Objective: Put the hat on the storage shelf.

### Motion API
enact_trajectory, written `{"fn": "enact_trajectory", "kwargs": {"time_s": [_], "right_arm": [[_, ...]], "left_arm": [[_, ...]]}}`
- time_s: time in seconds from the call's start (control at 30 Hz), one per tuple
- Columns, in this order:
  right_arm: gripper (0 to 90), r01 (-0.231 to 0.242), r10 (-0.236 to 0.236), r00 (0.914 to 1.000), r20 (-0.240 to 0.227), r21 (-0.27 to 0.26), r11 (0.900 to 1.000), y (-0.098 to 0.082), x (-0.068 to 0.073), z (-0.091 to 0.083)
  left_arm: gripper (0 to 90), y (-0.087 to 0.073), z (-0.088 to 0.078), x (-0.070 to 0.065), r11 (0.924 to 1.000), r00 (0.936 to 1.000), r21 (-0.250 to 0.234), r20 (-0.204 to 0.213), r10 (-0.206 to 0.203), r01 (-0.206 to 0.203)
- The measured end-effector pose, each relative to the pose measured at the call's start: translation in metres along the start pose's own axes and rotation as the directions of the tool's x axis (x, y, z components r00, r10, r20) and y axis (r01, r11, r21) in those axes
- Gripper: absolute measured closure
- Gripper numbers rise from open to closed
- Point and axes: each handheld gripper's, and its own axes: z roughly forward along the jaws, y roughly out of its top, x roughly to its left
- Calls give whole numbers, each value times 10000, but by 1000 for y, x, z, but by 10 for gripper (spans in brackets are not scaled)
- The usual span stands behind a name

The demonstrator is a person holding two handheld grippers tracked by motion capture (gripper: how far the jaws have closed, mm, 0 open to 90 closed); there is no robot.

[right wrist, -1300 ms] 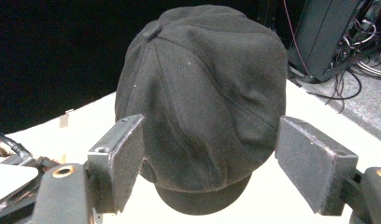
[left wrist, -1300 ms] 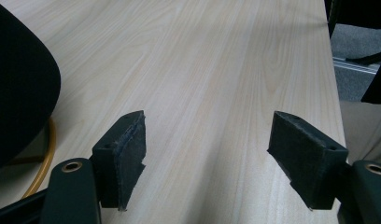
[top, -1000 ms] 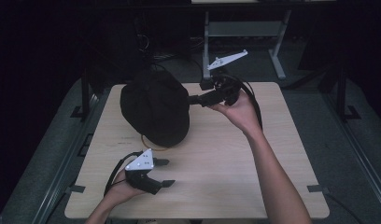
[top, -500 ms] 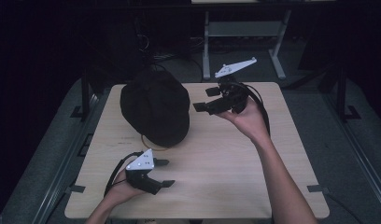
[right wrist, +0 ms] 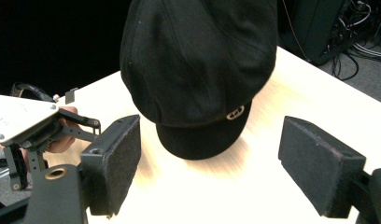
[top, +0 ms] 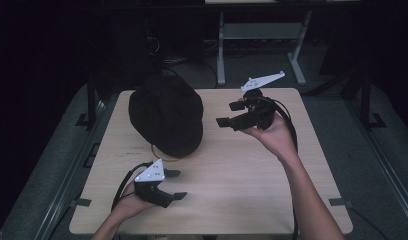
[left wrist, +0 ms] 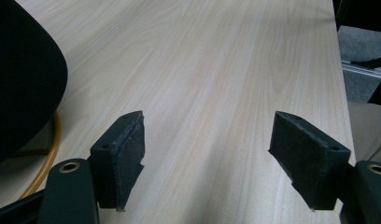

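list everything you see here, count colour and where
cap: 1, black with a small metal emblem above the brim, back left of the table
ring: 1, yellow, partly under the cap's near edge
table: 1, light wood, centre
metal frame: 1, grey, on the floor behind the table
left gripper: 1, black with grey plate, open, front left
right gripper: 1, black with grey plate, open, raised at the back right, pointing at the cap

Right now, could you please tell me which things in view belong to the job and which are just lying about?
Part of the job:
black cap
right gripper, open, aimed at the cap
left gripper, open, near the cap's front edge

Just lying about:
yellow ring partly under the cap
metal stand behind the table
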Motion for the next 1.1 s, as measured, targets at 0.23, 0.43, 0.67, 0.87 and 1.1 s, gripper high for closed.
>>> {"fn": "enact_trajectory", "kwargs": {"time_s": [0.23,0.43,0.67,0.87,1.1], "right_arm": [[204,-269,269,9996,78,22,9996,-13,-4,-7],[204,-393,392,9992,97,114,9992,-22,-8,-9],[204,-519,517,9985,175,147,9985,-34,-10,-12],[201,-621,618,9978,249,126,9980,-47,-13,-18],[200,-806,803,9961,352,68,9967,-61,-17,-27]], "left_arm": [[262,0,0,-1,10000,10000,-3,-19,-24,24],[262,1,0,0,10000,10000,-23,-76,-1,0],[262,1,-1,0,10000,9999,-46,-87,-85,85],[261,0,-1,1,10000,9999,-5,-77,-84,84],[260,0,-1,2,9999,9998,-25,-139,-123,123]]}}
